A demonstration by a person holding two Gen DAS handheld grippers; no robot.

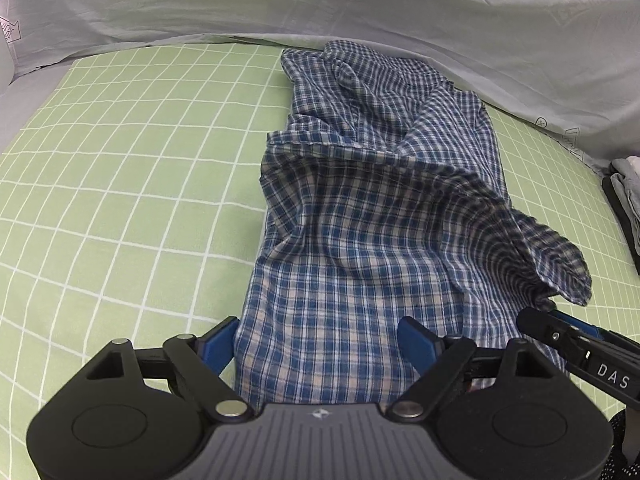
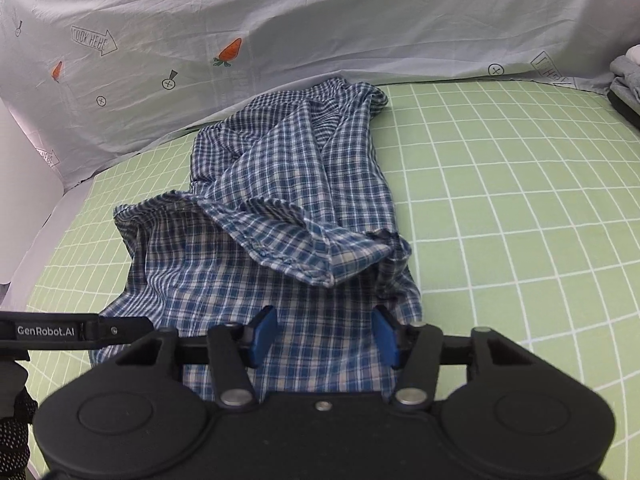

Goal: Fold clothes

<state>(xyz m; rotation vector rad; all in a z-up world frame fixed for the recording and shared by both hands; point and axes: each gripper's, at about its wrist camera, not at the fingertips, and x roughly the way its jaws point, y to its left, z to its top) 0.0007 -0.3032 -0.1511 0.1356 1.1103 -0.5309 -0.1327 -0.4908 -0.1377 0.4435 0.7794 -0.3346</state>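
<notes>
A blue-and-white checked shirt [image 1: 360, 208] lies in a long, rumpled strip on a green sheet [image 1: 120, 184] gridded with white lines, running from the near edge to the far side. It is thin woven cotton, creased, with one hemmed flap folded back across its middle and a loose bulge at its right edge. Behind it hangs a pale grey cloth [image 1: 400, 12] printed with carrots and arrows. Folded grey garments [image 2: 626, 80] sit at the far right. The left gripper [image 1: 320, 344] has its blue pads spread over the shirt's near end. The right gripper [image 2: 326, 334] is likewise parted above the fabric; whether either touches the cloth is unclear.
</notes>
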